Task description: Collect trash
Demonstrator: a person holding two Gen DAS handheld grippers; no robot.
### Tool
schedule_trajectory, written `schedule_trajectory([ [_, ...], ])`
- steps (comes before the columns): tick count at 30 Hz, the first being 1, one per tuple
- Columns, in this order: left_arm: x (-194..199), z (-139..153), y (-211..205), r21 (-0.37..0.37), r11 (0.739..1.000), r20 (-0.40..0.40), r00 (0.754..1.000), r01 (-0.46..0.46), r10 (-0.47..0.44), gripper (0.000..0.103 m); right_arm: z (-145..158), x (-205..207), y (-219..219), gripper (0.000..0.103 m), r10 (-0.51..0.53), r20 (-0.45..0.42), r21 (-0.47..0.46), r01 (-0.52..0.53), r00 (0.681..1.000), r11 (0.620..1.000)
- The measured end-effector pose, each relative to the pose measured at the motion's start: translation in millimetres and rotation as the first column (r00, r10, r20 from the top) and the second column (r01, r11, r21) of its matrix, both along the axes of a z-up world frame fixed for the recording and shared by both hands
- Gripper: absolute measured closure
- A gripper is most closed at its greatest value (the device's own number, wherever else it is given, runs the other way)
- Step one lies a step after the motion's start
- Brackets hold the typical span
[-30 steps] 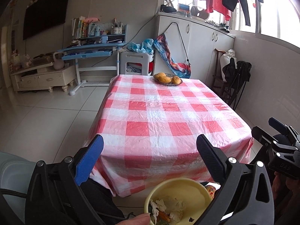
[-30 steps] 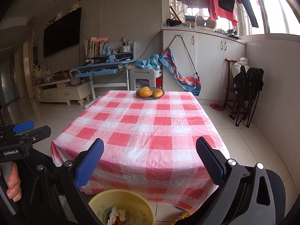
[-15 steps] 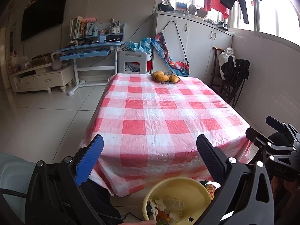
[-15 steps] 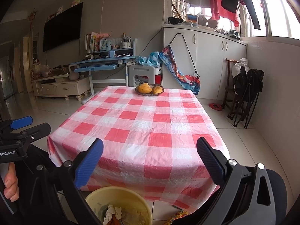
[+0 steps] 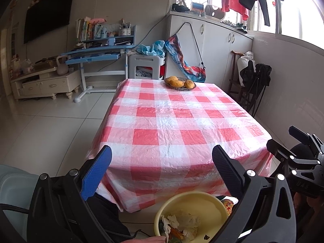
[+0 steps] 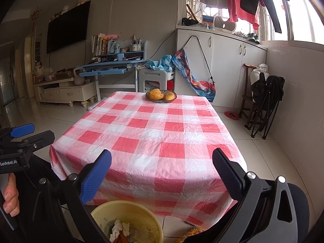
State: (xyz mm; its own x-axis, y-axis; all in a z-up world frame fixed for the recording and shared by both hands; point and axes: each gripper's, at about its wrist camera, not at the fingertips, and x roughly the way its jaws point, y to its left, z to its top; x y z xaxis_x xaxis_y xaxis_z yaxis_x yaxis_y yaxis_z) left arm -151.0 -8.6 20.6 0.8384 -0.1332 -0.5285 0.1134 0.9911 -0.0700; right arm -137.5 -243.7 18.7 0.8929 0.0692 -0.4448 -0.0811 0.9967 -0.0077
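A yellow bin (image 5: 192, 214) with crumpled tissues and scraps (image 5: 180, 225) stands on the floor below the table's near edge; it also shows in the right wrist view (image 6: 129, 220). My left gripper (image 5: 162, 164) is open and empty, raised in front of the table above the bin. My right gripper (image 6: 162, 166) is open and empty, likewise held above the bin. Each gripper shows at the edge of the other's view.
A table with a red-and-white checked cloth (image 5: 182, 125) fills the middle. A basket of mangoes (image 5: 180, 83) sits at its far end. Folded chairs (image 6: 265, 105) stand by the right wall. A blue desk (image 5: 97, 50) and a TV cabinet (image 5: 44, 83) are behind.
Both grippers have risen and pulled back a little, so the table looks lower and farther away. Both jaws stay open.
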Motion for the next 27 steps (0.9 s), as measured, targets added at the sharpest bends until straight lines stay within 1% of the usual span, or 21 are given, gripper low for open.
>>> schedule_trajectory([
  [27,2.6,-4.8,-2.0,0.005,1.0,-0.009,1.0,0.002,-0.002,0.007,1.1,-1.9,-3.7,0.008,-0.006,-0.004,0.001,0.006,1.0,1.0],
])
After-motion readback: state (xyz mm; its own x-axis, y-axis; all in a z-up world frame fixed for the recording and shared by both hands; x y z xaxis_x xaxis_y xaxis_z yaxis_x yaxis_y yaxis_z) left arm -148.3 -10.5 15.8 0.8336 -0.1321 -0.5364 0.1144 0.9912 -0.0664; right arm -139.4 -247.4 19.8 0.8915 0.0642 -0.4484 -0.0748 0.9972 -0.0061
